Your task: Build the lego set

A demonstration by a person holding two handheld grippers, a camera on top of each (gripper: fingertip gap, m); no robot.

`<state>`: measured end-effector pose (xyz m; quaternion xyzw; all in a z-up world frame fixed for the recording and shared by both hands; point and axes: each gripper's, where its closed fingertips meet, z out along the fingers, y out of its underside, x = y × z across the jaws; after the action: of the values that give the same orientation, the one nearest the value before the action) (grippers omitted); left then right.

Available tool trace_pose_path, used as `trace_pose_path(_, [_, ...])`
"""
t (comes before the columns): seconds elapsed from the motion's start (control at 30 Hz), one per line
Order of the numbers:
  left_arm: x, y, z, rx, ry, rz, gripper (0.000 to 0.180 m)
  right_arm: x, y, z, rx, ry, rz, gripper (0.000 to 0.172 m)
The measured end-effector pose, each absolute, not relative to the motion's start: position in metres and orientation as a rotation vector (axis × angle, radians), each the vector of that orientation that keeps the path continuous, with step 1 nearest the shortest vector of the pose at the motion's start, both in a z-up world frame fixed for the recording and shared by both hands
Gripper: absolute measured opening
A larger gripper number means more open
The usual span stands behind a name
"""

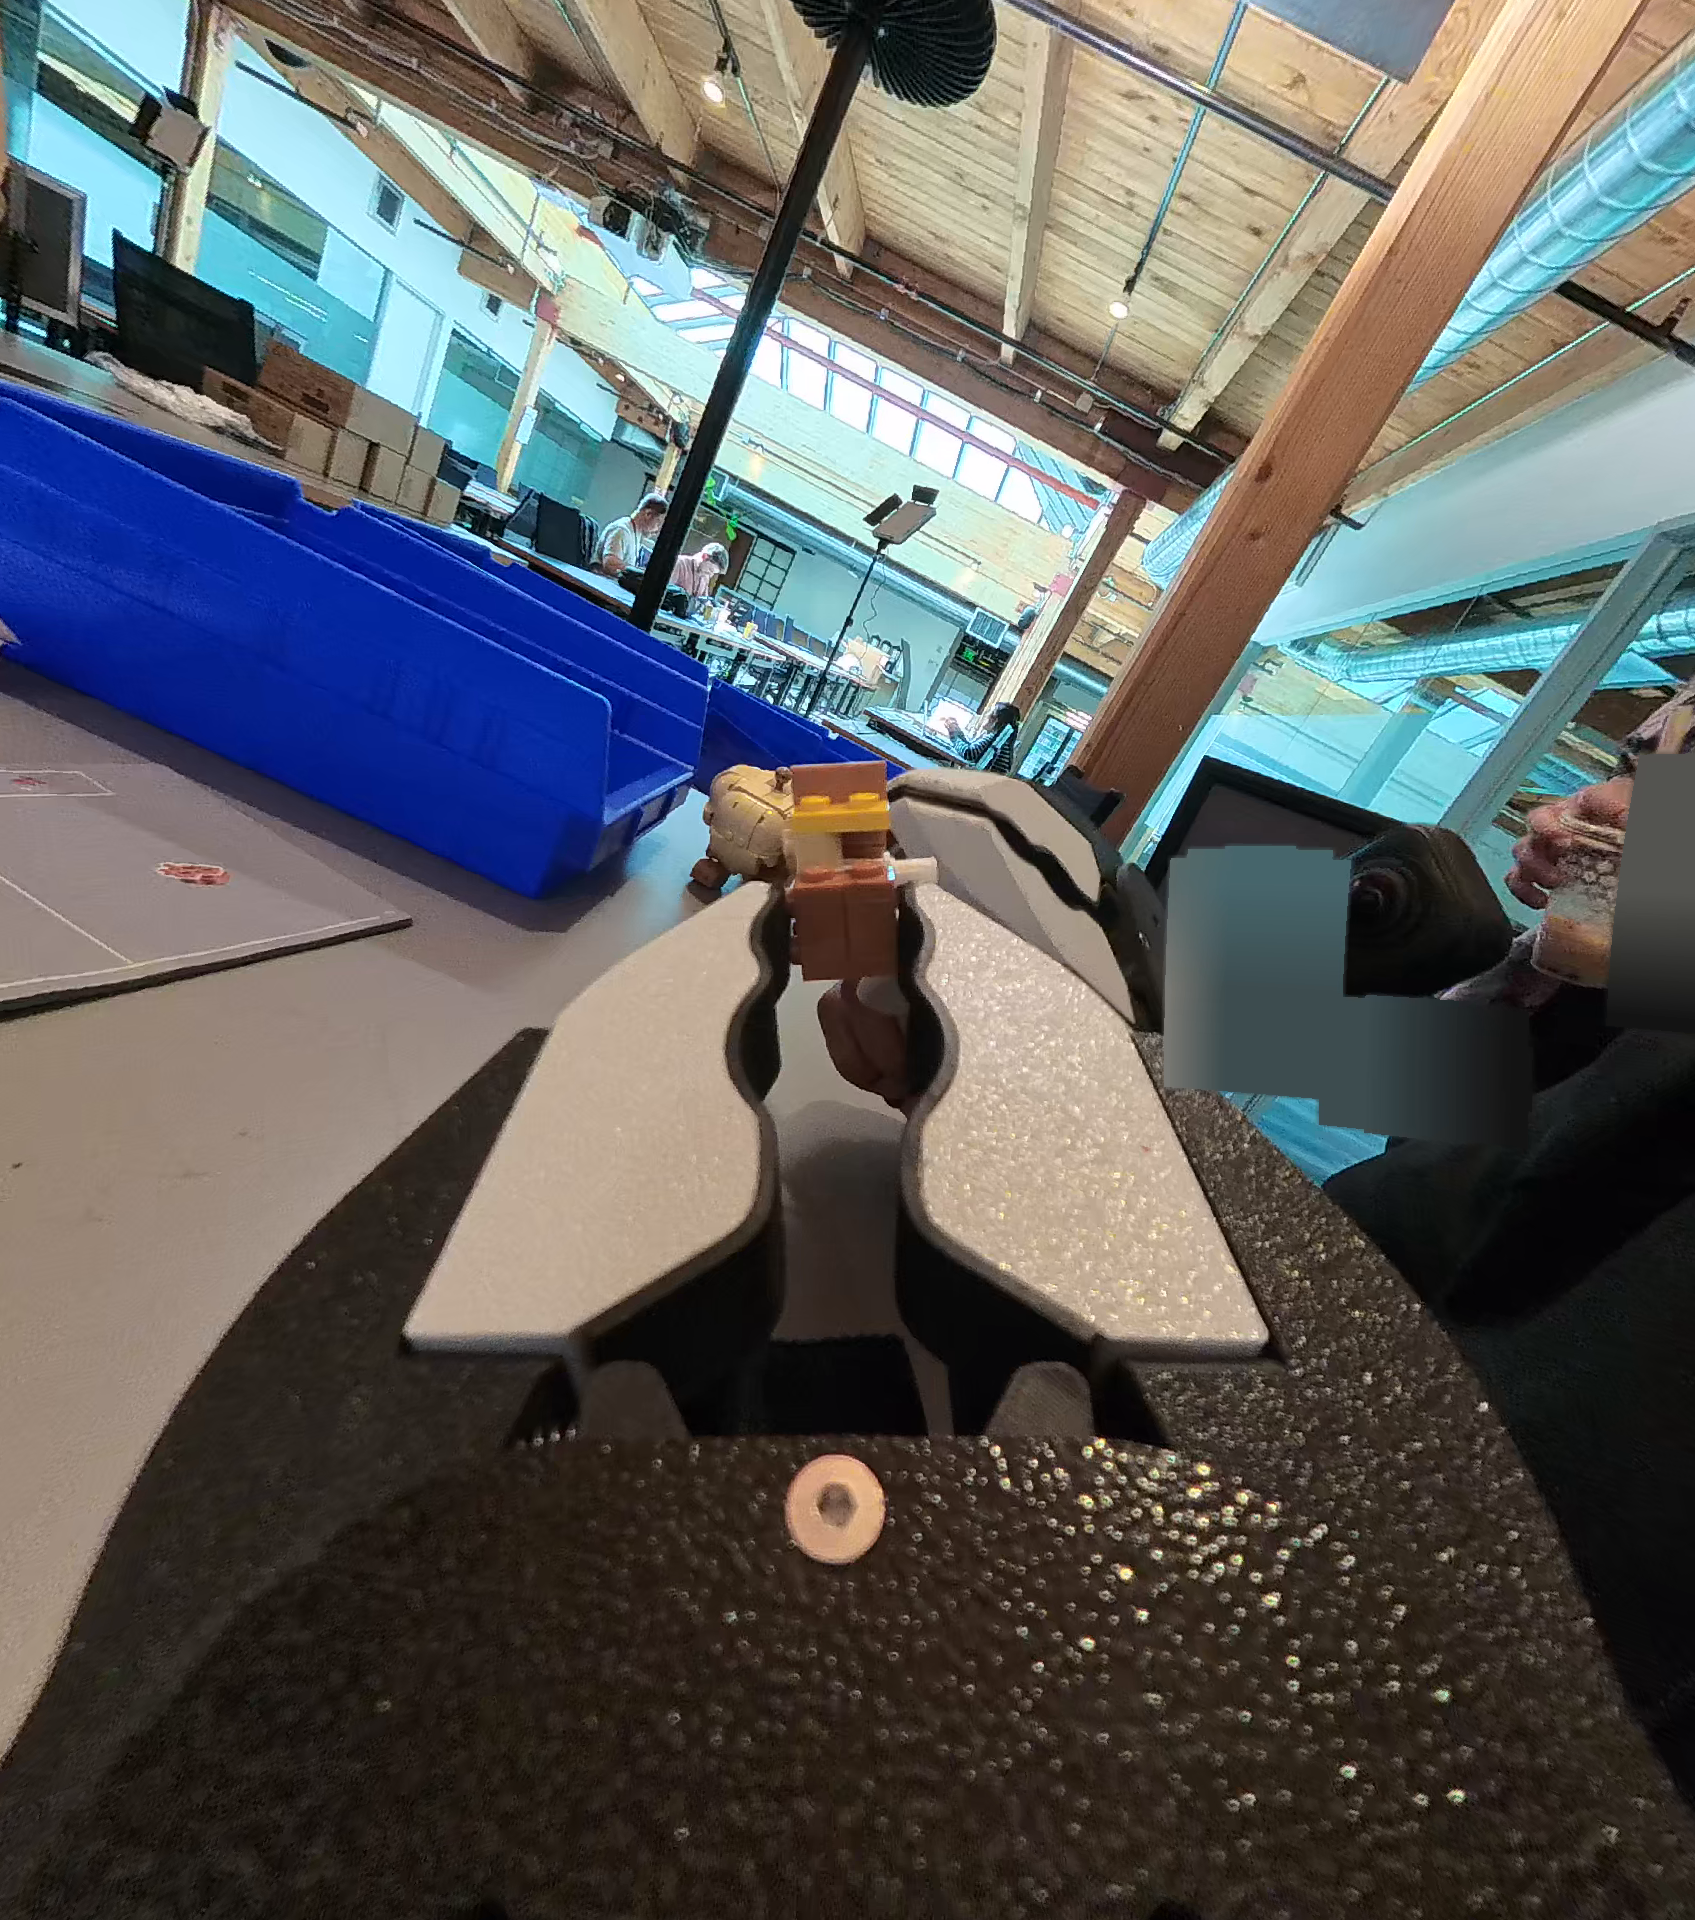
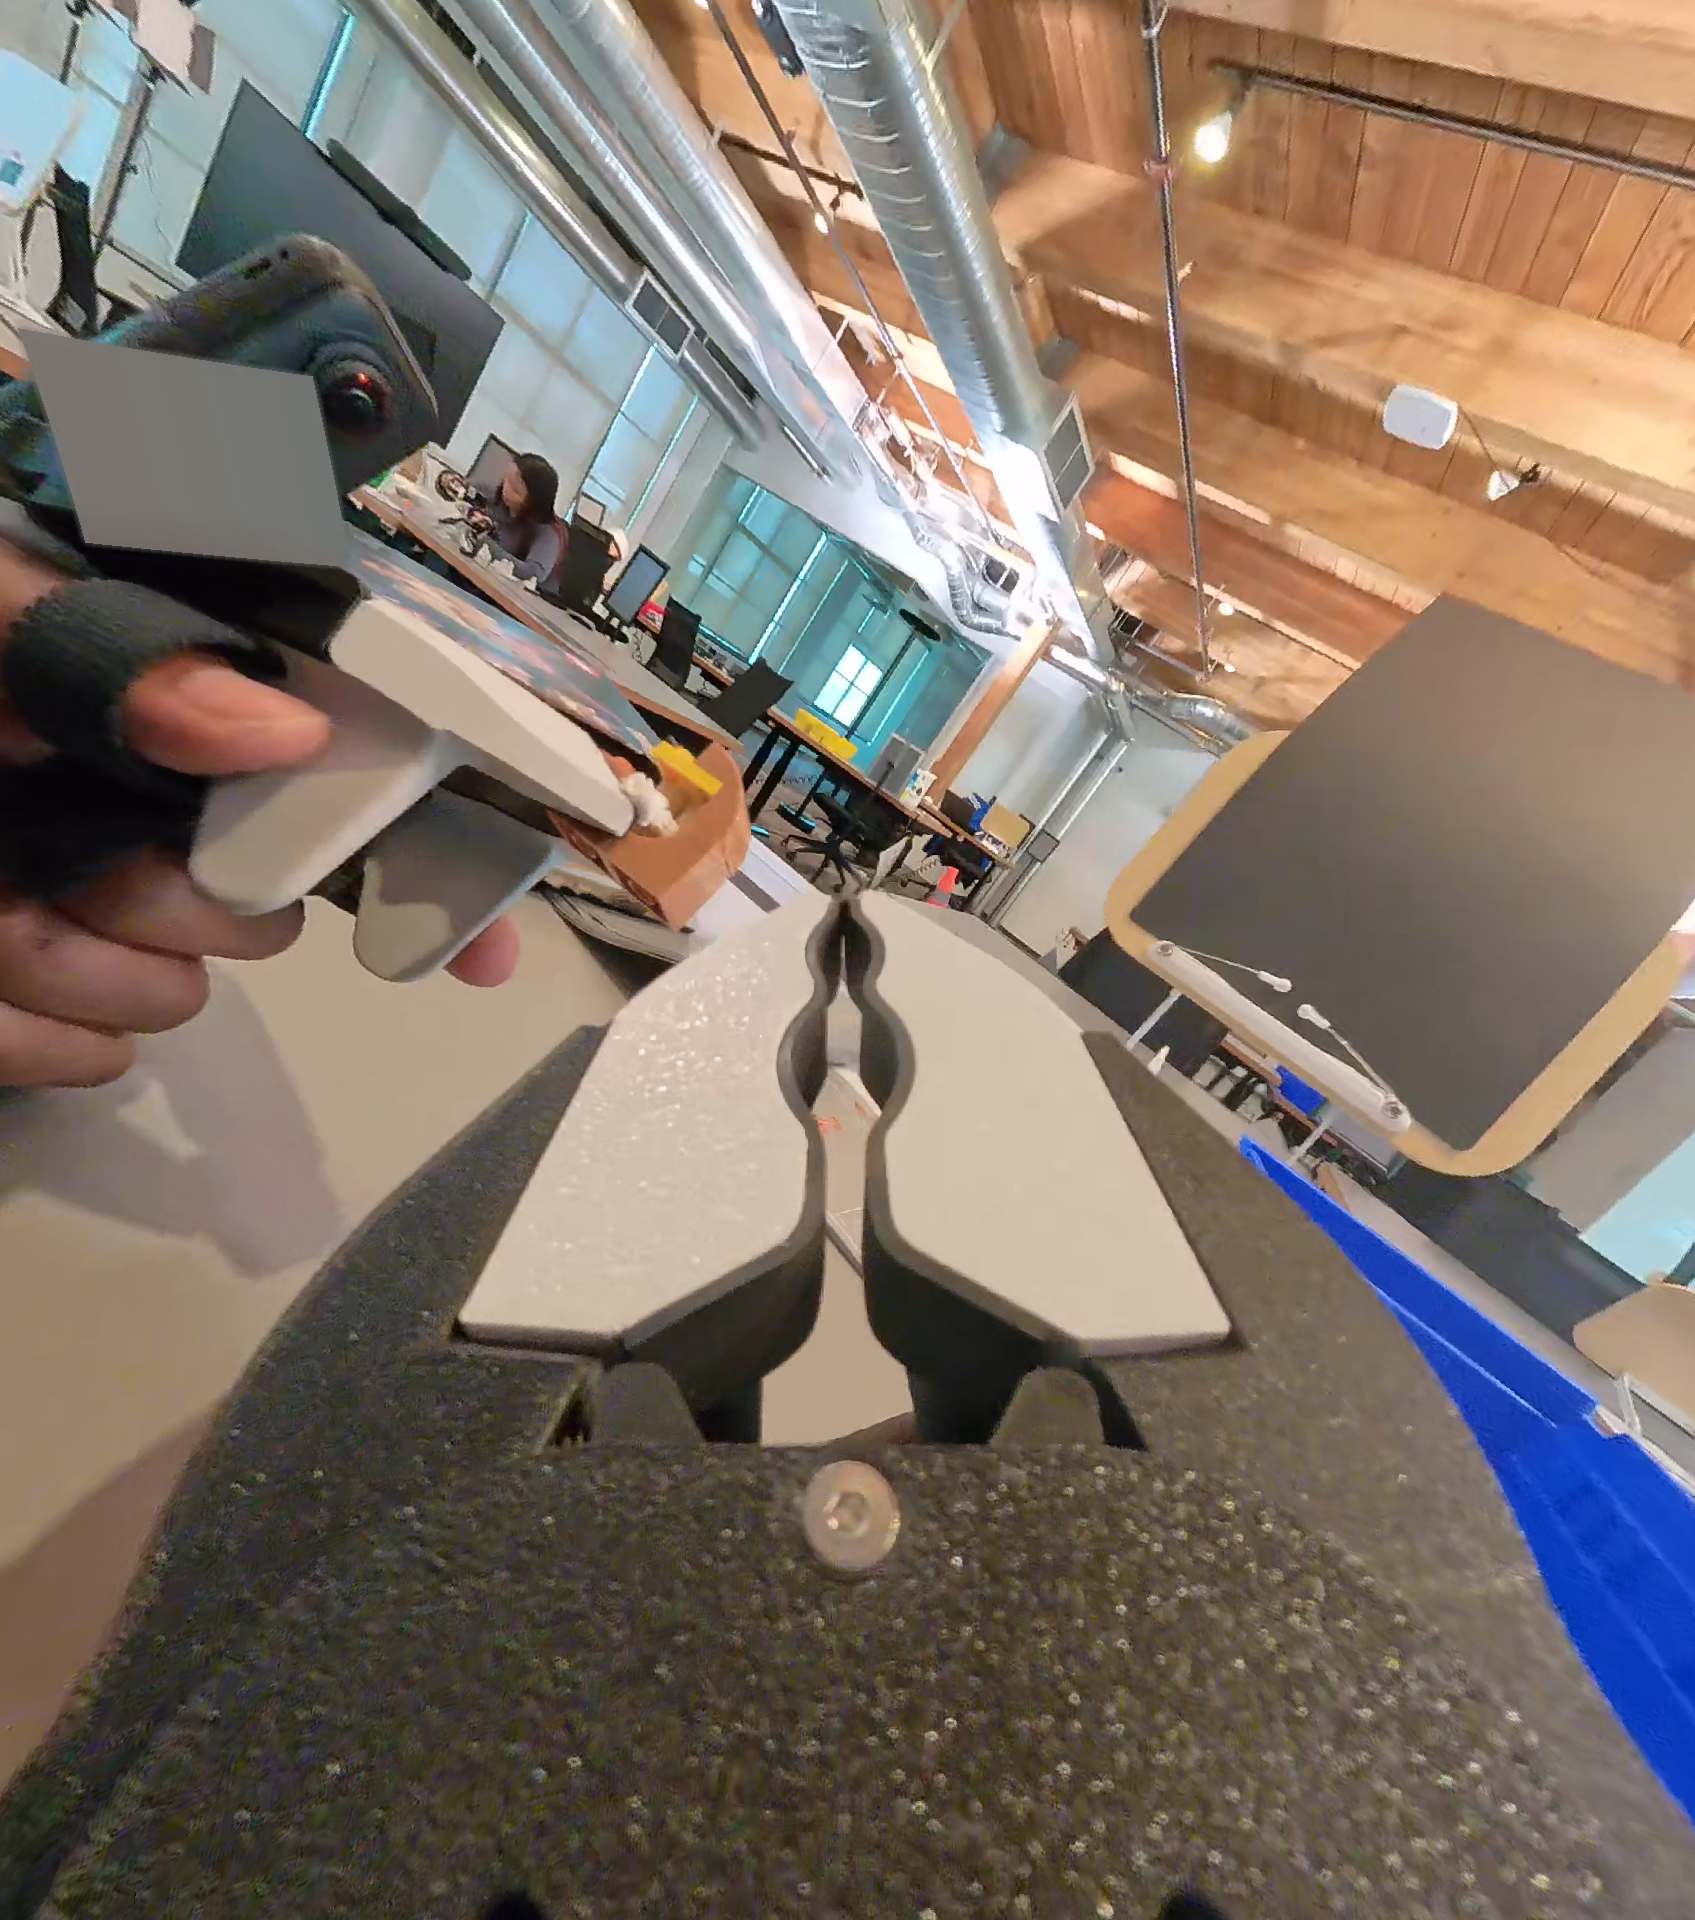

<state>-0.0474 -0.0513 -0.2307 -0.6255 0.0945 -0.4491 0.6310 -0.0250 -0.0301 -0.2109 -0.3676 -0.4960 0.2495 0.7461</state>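
My left gripper (image 1: 843, 920) is shut on a small brick model (image 1: 845, 883) of brown, yellow and white bricks, held above the grey table (image 1: 199, 1143). Both pads press its brown lower part. The right wrist view shows the same grasp: the left gripper (image 2: 604, 805) in a hand (image 2: 43, 831), with the model (image 2: 682, 842) at its tips. My right gripper (image 2: 843, 914) is shut, its tips together with nothing seen between them. In the left wrist view it (image 1: 1009, 862) lies just right of the model. A tan rounded brick figure (image 1: 749, 831) sits on the table behind.
Blue bins (image 1: 303, 644) stand on the table to the left, and one (image 2: 1601, 1558) shows at the right in the right wrist view. A grey mat (image 1: 43, 904) carries a small red piece (image 1: 194, 873). A black pole (image 1: 760, 312) rises behind. A dark panel (image 2: 1445, 862) stands to the right. The grippers' ends are close to 4 centimetres from one another.
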Motion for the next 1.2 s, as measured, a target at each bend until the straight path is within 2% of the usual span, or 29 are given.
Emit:
trace_pose_path(0.1, [-0.048,-0.052,-0.23,-1.424,0.214,-1.038,0.019,-0.025,-0.033,-0.21,-0.777,-1.085,0.531,0.0])
trace_pose_path(0.2, [-0.049,-0.052,-0.229,-1.418,0.211,-1.043,0.019,-0.027,-0.038,-0.211,-0.757,-1.104,0.555,0.015])
trace_pose_path(0.3, [-0.048,-0.052,-0.229,-1.42,0.213,-1.046,0.019,-0.029,-0.046,-0.211,-0.718,-1.13,0.569,0.021])
trace_pose_path(0.33, [-0.048,-0.052,-0.23,-1.421,0.212,-1.044,0.019,-0.029,-0.048,-0.211,-0.71,-1.131,0.569,0.019])
trace_pose_path(0.4, [-0.048,-0.052,-0.229,-1.42,0.214,-1.045,0.019,-0.028,-0.048,-0.211,-0.706,-1.133,0.554,0.0])
trace_pose_path(0.53, [-0.047,-0.054,-0.229,-1.415,0.226,-1.056,0.018,-0.029,-0.046,-0.212,-0.71,-1.133,0.547,0.0])
trace_pose_path(0.67, [-0.048,-0.062,-0.222,-1.361,0.213,-1.219,0.018,-0.033,-0.054,-0.217,-0.708,-1.184,0.598,0.029])
trace_pose_path(0.9, [-0.033,-0.085,-0.215,-1.303,0.311,-1.493,0.018,-0.034,-0.085,-0.221,-0.628,-1.29,0.785,0.055])
trace_pose_path(1.0, [-0.023,-0.094,-0.216,-1.313,0.377,-1.547,0.018,-0.035,-0.086,-0.223,-0.62,-1.307,0.772,0.051])
trace_pose_path(1.2, [-0.013,-0.097,-0.222,-1.372,0.422,-1.554,0.018,-0.034,-0.086,-0.225,-0.567,-1.3,0.679,0.032])
